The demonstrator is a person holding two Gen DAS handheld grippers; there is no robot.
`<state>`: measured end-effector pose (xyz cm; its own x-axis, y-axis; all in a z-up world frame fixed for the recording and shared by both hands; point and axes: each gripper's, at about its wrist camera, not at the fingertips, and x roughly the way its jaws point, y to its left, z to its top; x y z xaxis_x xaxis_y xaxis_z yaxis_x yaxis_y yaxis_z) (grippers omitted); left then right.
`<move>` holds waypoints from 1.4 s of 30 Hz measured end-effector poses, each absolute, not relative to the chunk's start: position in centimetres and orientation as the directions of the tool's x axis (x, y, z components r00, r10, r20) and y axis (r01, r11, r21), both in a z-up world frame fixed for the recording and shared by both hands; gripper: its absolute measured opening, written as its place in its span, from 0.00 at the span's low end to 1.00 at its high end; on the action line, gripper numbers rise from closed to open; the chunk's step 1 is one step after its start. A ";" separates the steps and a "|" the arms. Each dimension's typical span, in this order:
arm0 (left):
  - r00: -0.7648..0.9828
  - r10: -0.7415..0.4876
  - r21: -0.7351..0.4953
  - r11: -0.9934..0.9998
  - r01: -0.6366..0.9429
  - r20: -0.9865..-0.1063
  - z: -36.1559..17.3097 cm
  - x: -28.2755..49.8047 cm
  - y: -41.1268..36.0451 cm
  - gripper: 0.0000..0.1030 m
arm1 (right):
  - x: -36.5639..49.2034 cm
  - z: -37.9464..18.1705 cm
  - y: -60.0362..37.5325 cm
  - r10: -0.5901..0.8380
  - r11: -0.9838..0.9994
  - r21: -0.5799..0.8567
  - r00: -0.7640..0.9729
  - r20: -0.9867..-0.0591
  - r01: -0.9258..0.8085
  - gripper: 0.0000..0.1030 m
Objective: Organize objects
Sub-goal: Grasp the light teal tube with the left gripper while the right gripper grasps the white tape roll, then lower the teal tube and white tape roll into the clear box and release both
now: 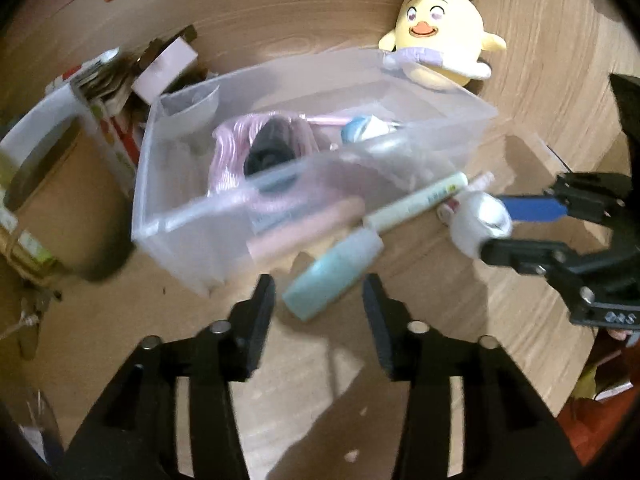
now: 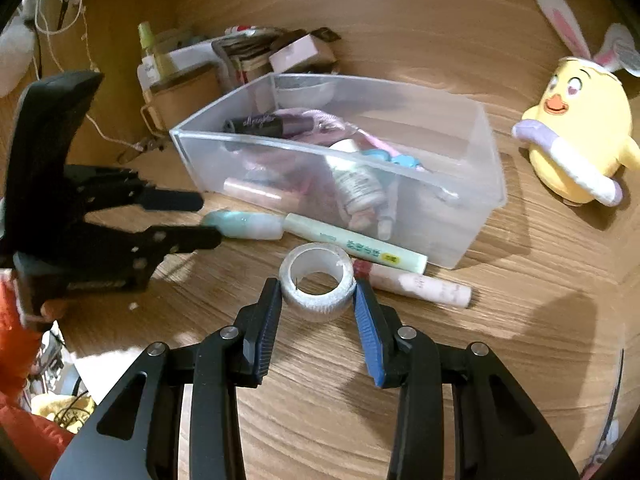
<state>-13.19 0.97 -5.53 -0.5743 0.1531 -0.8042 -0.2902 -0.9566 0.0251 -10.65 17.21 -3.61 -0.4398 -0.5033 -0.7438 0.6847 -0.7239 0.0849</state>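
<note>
A clear plastic bin on the wooden table holds cosmetics, a pink cord and small bottles. In front of it lie a teal tube, a pale green tube and a pink tube. My right gripper is shut on a white tape roll, blue pads pressing its sides. My left gripper is open, its fingertips on either side of the teal tube's near end without pressing it.
A yellow plush chick with bunny ears stands right of the bin. Behind the bin's left end are a pink box, a cardboard container and bottles. A cord trails at far left.
</note>
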 end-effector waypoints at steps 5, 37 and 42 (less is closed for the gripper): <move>-0.552 0.152 0.049 -0.942 -0.333 -0.820 -6.2 -14.5 1.5 0.53 | -10.6 -2.8 17.9 -0.520 -0.733 0.102 -0.457 -0.722 0.673 0.33; -0.767 0.157 -0.001 -0.980 -0.199 -0.623 2.5 -11.2 2.2 0.23 | -13.4 4.1 18.5 -0.559 -0.769 0.078 -0.608 -0.563 0.635 0.33; -0.777 0.160 -0.023 -0.983 -0.184 -0.609 3.9 -12.8 2.2 0.23 | -14.7 5.2 18.3 -0.556 -0.775 0.070 -0.624 -0.549 0.628 0.33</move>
<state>-12.79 2.16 3.85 -0.7767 0.1601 -0.6091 -0.1842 -0.9826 -0.0235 -14.66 18.34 5.22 -0.6241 -0.5556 -0.5494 0.6284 -0.7748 0.0697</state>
